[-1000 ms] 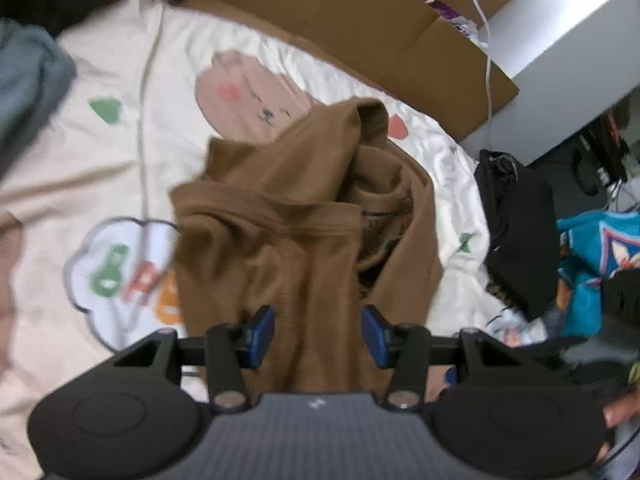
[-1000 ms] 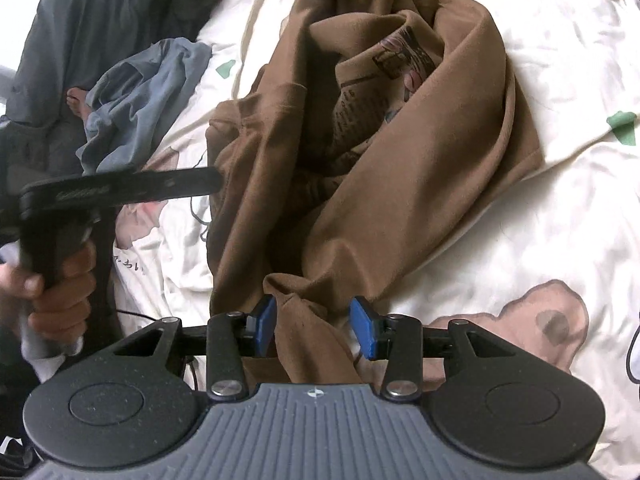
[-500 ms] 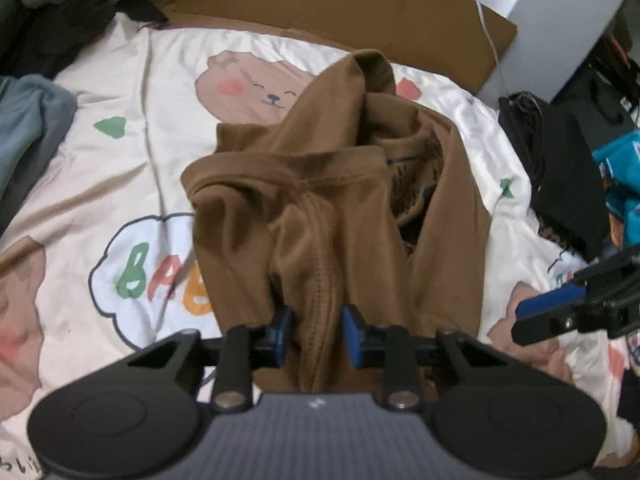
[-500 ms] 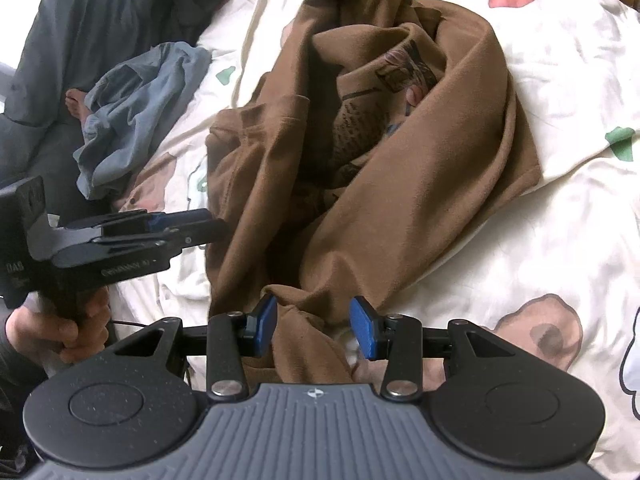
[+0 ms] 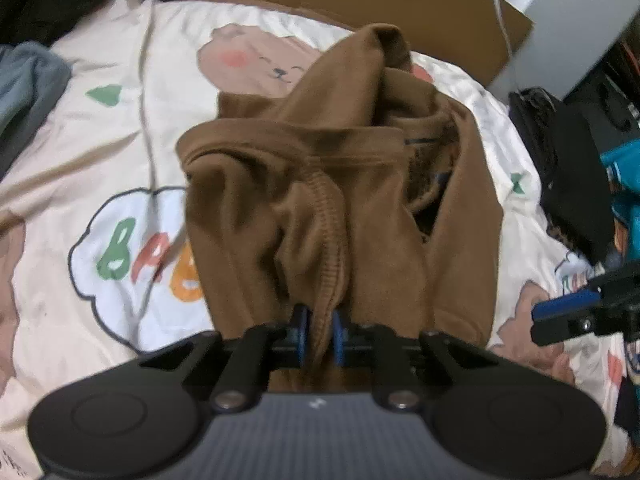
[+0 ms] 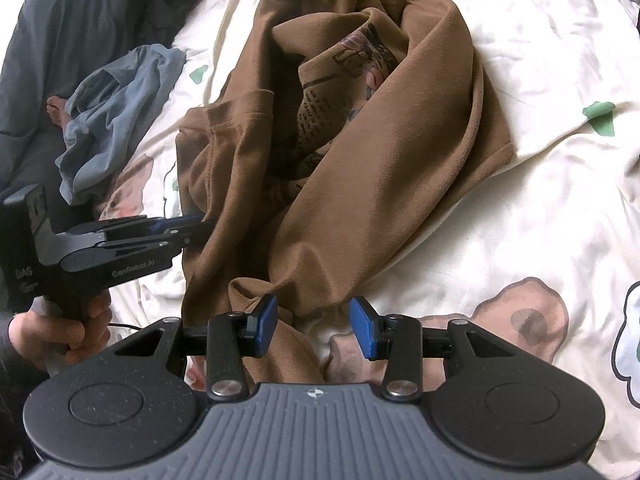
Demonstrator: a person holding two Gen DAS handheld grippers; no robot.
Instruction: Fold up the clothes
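Note:
A crumpled brown shirt [image 5: 360, 200] lies in a heap on the bedsheet, its printed side showing inside the folds [image 6: 352, 52]. My left gripper [image 5: 319, 332] has a ribbed seam of the shirt bunched between its blue pads, and its jaws are closing on that fold. In the right wrist view the left gripper [image 6: 192, 226] bites the shirt's left edge. My right gripper [image 6: 316, 324] stands open over the shirt's near corner. A fold of fabric lies against its left pad, and the right pad is free.
The cream bedsheet [image 5: 120, 140] has bear and cloud prints. Cardboard [image 5: 400, 0] stands behind the bed. A blue-grey garment [image 6: 116, 120] and dark clothing [image 6: 60, 40] lie to the left. Black and teal items [image 5: 572, 168] sit on the right. A hand [image 6: 60, 328] holds the left gripper's handle.
My left gripper has come down onto the shirt and its jaws have drawn together around the ribbed seam. The right gripper has stayed where it was, still open.

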